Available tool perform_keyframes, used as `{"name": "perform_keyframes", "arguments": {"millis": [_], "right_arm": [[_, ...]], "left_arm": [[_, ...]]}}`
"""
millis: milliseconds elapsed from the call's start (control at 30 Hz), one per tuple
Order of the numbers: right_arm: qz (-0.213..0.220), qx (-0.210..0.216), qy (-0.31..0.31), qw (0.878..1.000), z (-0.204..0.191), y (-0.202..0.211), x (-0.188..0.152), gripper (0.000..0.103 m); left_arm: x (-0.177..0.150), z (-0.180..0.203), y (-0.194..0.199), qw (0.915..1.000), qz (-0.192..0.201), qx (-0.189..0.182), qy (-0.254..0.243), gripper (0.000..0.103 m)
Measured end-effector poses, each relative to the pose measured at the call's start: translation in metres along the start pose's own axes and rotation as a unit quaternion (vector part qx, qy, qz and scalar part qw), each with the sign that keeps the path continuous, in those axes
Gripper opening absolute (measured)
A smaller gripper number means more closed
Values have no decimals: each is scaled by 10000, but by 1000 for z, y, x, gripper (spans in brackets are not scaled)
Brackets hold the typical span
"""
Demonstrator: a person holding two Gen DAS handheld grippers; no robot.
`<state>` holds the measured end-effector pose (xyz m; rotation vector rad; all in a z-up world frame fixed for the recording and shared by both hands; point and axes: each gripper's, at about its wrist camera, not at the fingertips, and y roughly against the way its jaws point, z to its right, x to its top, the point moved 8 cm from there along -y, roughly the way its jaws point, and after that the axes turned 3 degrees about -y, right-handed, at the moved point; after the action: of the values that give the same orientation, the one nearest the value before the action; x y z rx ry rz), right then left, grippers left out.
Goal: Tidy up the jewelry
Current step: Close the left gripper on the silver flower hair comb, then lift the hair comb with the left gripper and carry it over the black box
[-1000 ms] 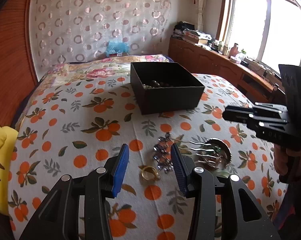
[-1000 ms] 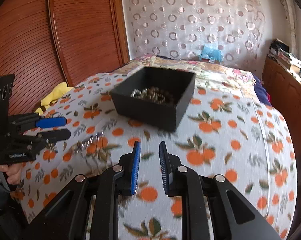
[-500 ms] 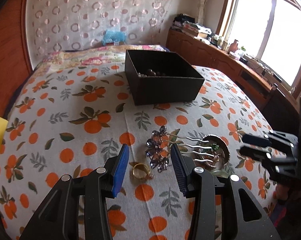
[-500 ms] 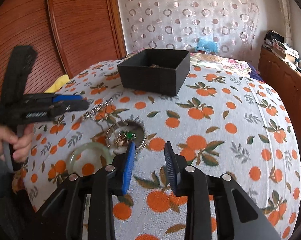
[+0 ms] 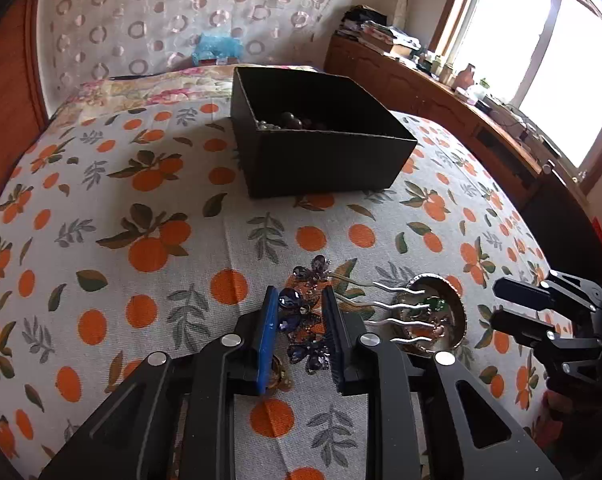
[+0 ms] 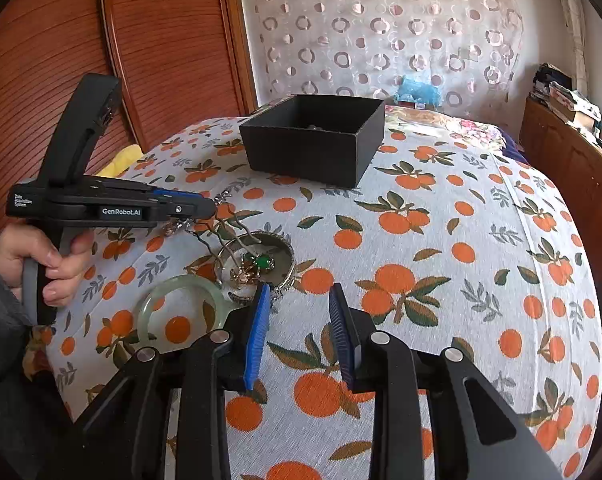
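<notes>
Left fingers [image 5: 300,326] closing around purple hairpin [image 5: 305,320], right fingers [image 6: 301,322] apart, empty; jade bangle [image 6: 181,310] beside

a yellow cloth [image 6: 123,160] lies far left of the gripper; a blue bag [image 5: 217,46] sits far ahead by the curtain [image 5: 161,20].

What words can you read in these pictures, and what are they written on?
"GenRobot.AI": white print on the side of the left gripper, seen from the right wrist view.
Small white print at the back end of that same gripper: too small to read.
No other text shows, not even on the black box.
</notes>
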<state>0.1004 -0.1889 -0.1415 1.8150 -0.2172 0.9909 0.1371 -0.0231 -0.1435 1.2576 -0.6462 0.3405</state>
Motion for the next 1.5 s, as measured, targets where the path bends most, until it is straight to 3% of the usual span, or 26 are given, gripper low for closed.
{"name": "perform_keyframes", "arguments": {"millis": [367, 433, 700, 800, 1100, 1500], "right_arm": [[-335, 168, 361, 9986, -6, -27, 26, 32], [-380, 184, 463, 9980, -10, -33, 30, 22], [-737, 145, 588, 9954, -6, -53, 31, 15], [-794, 207, 619, 9947, -7, -55, 28, 5], [-382, 51, 647, 9972, -7, -44, 43, 5], [69, -23, 478, 9988, 5, -37, 92, 5]], "left_arm": [[9, -3, 30, 9971, 568, 489, -153, 18], [10, -4, 35, 9963, 656, 539, -159, 18], [11, -5, 44, 9949, 820, 578, -135, 18], [11, -8, 44, 9947, 838, 585, -106, 18], [15, -14, 48, 9936, 925, 641, -64, 18], [38, -22, 53, 9909, 1120, 736, -85, 18]]}}
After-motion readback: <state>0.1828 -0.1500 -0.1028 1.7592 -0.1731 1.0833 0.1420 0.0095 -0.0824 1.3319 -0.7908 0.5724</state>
